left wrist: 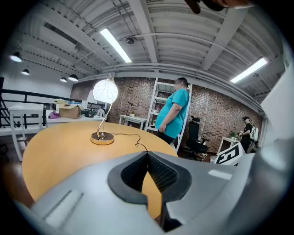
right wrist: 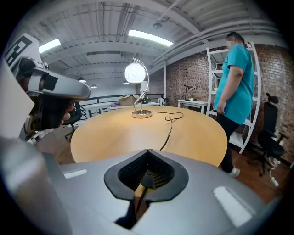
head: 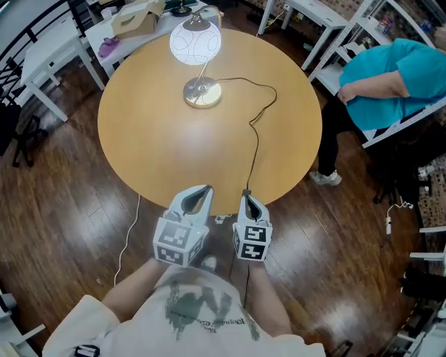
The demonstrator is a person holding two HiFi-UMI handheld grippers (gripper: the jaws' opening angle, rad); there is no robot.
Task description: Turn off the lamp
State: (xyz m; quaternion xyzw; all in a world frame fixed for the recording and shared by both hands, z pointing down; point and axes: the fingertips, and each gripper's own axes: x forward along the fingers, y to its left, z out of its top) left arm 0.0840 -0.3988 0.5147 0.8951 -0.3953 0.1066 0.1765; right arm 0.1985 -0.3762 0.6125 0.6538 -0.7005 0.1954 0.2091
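The lamp stands lit at the far side of the round wooden table. Its white globe glows above a brass base. The black cord runs from the base to the near table edge and drops over it by my right gripper. That gripper is shut, with the cord passing beneath its jaws. My left gripper is shut beside it, holding nothing. Both hover at the near table edge, far from the lamp. The left gripper view shows the globe beyond the left gripper. The right gripper view shows the globe and cord beyond the right gripper.
A person in a teal shirt leans by white shelving to the right of the table. White tables with a cardboard box stand at the back left. Dark wooden floor surrounds the table.
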